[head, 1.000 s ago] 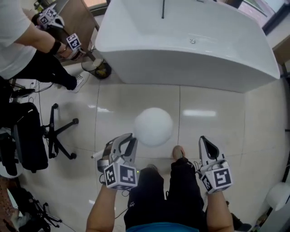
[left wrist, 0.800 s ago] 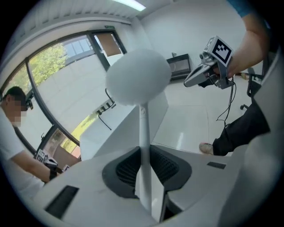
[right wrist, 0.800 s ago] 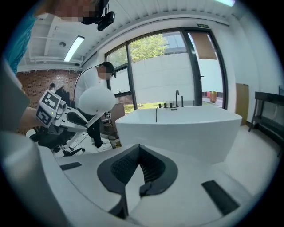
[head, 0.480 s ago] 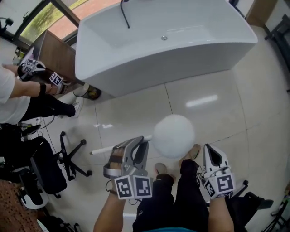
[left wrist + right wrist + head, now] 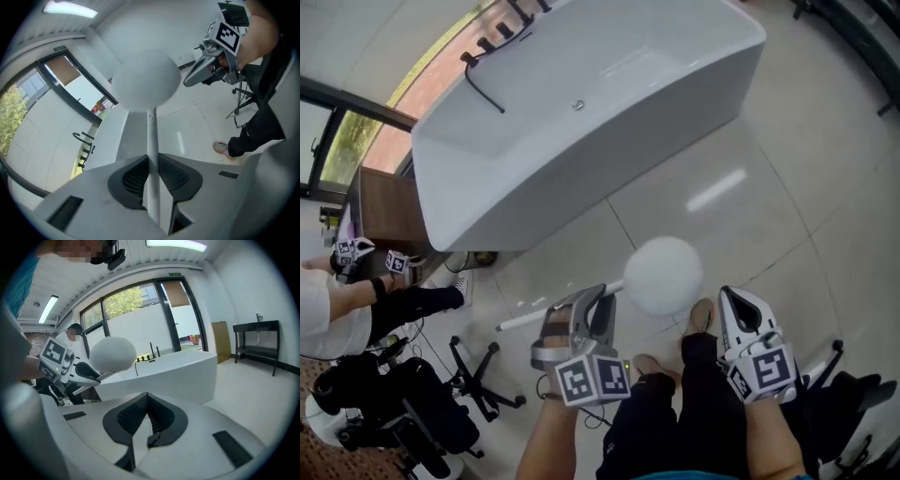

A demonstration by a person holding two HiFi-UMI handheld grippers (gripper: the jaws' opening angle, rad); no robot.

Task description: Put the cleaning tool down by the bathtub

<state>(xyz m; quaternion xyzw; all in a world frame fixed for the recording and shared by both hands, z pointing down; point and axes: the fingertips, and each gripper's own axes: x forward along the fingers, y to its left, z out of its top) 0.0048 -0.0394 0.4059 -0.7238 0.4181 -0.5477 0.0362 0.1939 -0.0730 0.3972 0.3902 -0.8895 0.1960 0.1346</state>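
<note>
The cleaning tool has a round white fluffy head (image 5: 663, 275) on a thin white handle (image 5: 525, 321). My left gripper (image 5: 595, 302) is shut on the handle just behind the head and holds the tool in the air above the tiled floor. In the left gripper view the handle (image 5: 152, 140) runs out between the pads to the head (image 5: 146, 80). My right gripper (image 5: 734, 300) is beside it, shut and empty, with its pads (image 5: 146, 397) meeting. The white bathtub (image 5: 581, 122) stands ahead, a stretch of floor away from the tool.
A black faucet (image 5: 483, 80) hangs over the tub's far rim. Left of the tub are a wooden cabinet (image 5: 380, 211), another person holding grippers (image 5: 356, 258) and a black office chair (image 5: 478, 375). A black side table (image 5: 255, 341) stands by the wall.
The head view has swung, so the bathtub now sits upper left and turned. Both grippers moved along over the floor, and the tool stays gripped in the left one, its head now further right.
</note>
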